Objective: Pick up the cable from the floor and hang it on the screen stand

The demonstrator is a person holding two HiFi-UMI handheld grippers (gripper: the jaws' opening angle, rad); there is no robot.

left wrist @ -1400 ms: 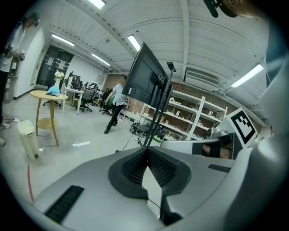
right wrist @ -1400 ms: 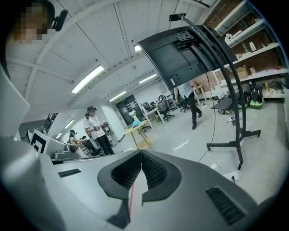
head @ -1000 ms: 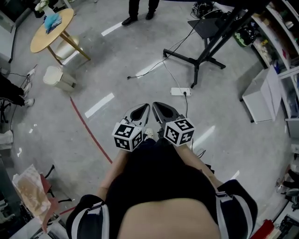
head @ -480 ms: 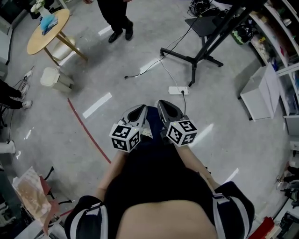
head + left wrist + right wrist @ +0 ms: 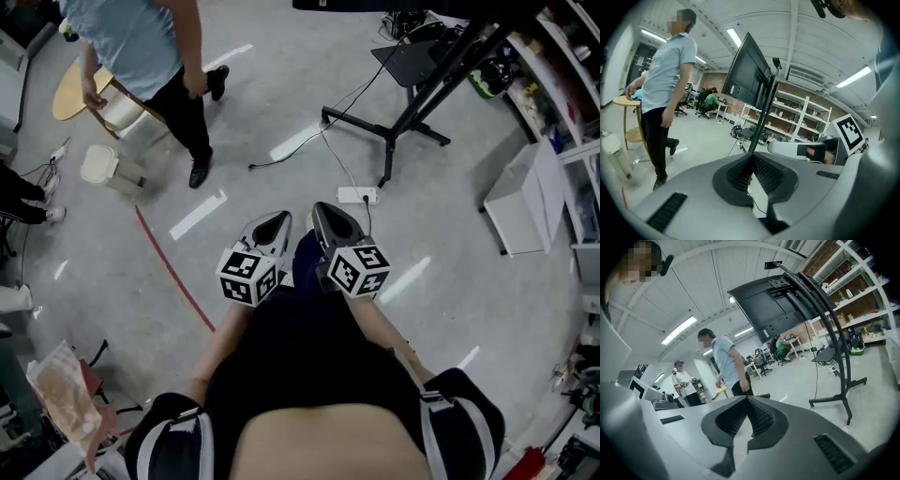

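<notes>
**A:** What's furthest left of the screen stand (image 5: 450, 77)?

**B:** A person (image 5: 141, 47) in a light blue shirt, mid-stride, well left of it.

**A:** And the cable (image 5: 267, 163)?

**B:** On the floor, left of the stand's base, with 1 loose end pointing away from it. You haven't touched it.

**A:** My 2 grippers?

**B:** Your left gripper (image 5: 278, 217) and right gripper (image 5: 323, 208) are side by side, nearer you than the stand. Both sets of fingers (image 5: 768, 176) are pressed together on nothing. A white power strip (image 5: 357, 195) lies by the stand's foot.
</notes>
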